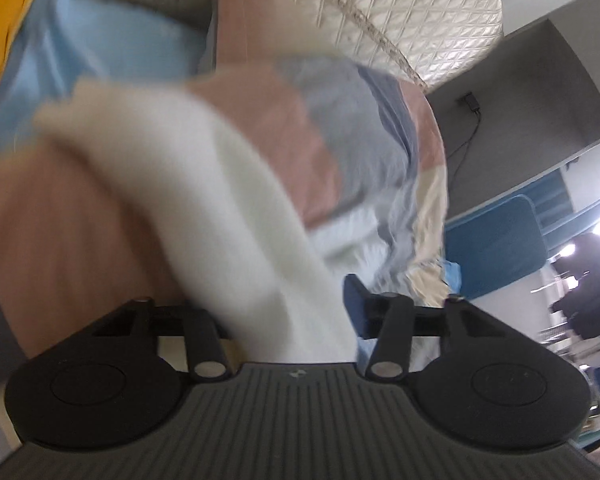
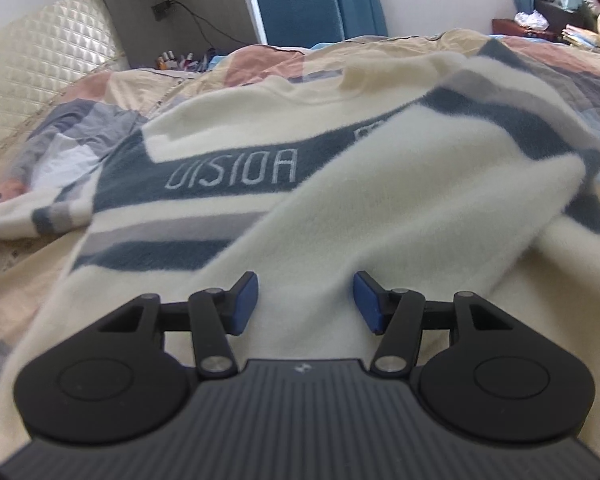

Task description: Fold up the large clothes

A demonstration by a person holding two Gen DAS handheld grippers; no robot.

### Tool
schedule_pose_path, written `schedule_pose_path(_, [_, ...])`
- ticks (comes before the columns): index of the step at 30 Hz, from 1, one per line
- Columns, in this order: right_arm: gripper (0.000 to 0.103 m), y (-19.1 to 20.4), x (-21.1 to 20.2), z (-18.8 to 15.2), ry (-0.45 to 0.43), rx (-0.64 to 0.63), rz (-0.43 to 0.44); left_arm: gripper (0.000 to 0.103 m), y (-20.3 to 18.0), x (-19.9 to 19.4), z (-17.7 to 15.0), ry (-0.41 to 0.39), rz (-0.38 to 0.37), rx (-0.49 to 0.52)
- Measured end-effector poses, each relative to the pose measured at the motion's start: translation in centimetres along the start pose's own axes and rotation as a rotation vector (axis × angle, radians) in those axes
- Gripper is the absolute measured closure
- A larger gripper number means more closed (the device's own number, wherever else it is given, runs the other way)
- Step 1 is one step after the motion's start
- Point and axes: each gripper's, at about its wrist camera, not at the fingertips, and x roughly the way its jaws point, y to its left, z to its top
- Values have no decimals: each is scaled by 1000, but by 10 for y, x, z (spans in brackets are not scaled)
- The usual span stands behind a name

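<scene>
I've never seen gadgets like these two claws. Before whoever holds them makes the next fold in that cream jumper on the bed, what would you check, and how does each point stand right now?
1. Left gripper has cloth: ok. White fabric fills the space between its fingers; whether it is pinched, cannot tell.
2. Left view sharp enough to judge: not ok, it is blurred.
3. Right gripper has cloth: not ok. Its blue pads stand apart over the cream sweater, gripping nothing.
4. Sweater flat: not ok. One flap is already thrown over the blue band with lettering.
5. Sleeve tucked in: not ok, it sticks out sideways on the patchwork quilt.
</scene>
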Motion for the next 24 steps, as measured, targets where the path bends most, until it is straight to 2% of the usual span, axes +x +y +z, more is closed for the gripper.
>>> schedule_pose_path(1, [46,1,2,1,-3,-5,-9,64,-1,0,9,-12,41,12])
schedule_pose_path(3, [46,3,5,1,-11,-15,-23,71,2,-4,24,-67,104,41])
schedule_pose_path(4, [46,4,6,1,-13,-15,-28,85,4,-8,30,-93,120,55])
schedule_pose_path(6, [46,5,8,1,-18,-16,-37,93,6,-8,42,-117,161,114])
schedule_pose_path(9, [46,7,5,0,-30,-28,-45,94,-8,-13,46,-124,159,233])
schedule_pose_path(13, [48,5,-8,2,-63,-41,-39,95,-69,-38,27,-212,155,508])
schedule_pose_path(15, [48,8,-14,3,-81,-71,-66,95,-101,-58,16,-239,127,610])
schedule_pose_path(19, [48,5,-31,8,-105,-60,-31,95,-169,-103,-12,-278,65,806])
schedule_pose_path(24, [48,-5,-65,15,-166,-26,-17,95,-236,-163,-73,-317,-47,990])
